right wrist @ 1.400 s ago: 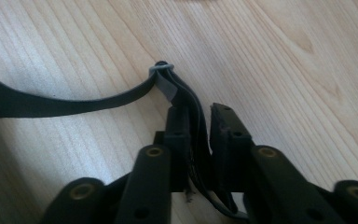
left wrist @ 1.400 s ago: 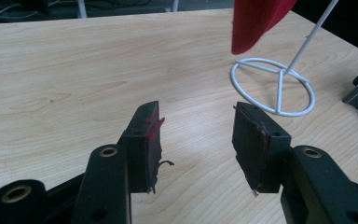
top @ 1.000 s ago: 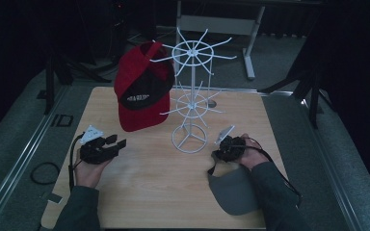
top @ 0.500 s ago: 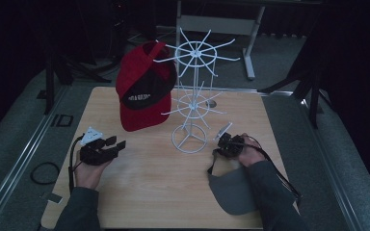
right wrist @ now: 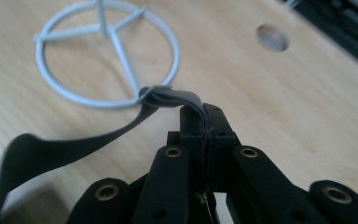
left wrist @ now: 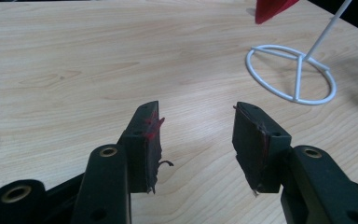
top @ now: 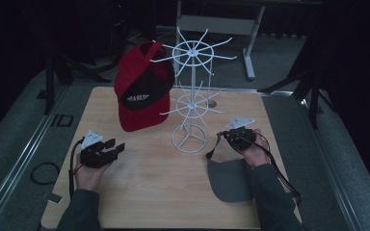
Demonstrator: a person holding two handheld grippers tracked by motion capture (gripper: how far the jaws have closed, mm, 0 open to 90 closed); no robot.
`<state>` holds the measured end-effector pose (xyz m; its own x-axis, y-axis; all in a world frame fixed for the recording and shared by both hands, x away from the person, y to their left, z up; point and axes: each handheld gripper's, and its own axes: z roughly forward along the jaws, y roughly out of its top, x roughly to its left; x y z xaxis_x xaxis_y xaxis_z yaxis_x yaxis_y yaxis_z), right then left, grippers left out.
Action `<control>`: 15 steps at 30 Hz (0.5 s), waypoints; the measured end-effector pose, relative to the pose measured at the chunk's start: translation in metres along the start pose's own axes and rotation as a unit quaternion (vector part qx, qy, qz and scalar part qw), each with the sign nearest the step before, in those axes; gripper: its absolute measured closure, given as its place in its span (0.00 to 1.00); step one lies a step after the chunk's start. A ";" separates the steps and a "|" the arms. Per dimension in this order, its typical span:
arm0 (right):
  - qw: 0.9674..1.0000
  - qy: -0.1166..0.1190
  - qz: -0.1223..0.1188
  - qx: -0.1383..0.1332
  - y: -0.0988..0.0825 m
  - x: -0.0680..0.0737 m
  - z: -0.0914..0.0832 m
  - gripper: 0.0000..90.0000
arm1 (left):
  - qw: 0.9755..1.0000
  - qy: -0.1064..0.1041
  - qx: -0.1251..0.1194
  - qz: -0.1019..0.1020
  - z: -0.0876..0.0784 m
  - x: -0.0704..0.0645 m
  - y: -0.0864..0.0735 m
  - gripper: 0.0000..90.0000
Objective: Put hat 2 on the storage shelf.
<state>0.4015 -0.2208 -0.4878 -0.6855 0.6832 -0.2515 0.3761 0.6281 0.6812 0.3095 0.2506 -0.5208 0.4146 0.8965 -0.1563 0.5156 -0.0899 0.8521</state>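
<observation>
Jaws pinching grey cap [top: 231, 180] strap, white rack [top: 189, 96] beside

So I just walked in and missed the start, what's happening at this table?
A person holds a gripper in each hand at a wooden table. The right gripper is shut on the strap of a grey cap lying near the base of a white wire rack. A red cap hangs on the rack. The left gripper is open with nothing between its jaws.

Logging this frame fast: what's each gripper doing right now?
Left gripper: open, holding nothing, above the wooden table.
Right gripper: shut on the grey cap's strap, beside the white rack's base ring.
</observation>
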 end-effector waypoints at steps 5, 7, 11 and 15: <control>0.999 -0.017 0.021 -0.042 0.003 -0.005 -0.012 0.98 | 1.000 0.005 0.002 -0.004 0.002 0.000 -0.007 0.58; 0.998 -0.024 0.030 -0.058 0.004 -0.007 -0.017 0.98 | 1.000 0.006 0.004 -0.004 0.003 0.001 -0.008 0.58; 0.995 -0.028 0.045 -0.088 0.005 -0.012 -0.026 0.98 | 1.000 0.006 0.004 -0.006 0.004 0.001 -0.010 0.58; 0.993 -0.027 0.056 -0.105 0.006 -0.014 -0.033 0.98 | 1.000 0.007 0.006 -0.005 0.005 0.001 -0.012 0.58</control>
<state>0.3927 -0.2389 -0.4576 -0.6108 0.7663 -0.1993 0.3054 0.4602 0.8336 0.3076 0.2501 -0.5333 0.3989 0.9033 -0.1577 0.5288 -0.0861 0.8444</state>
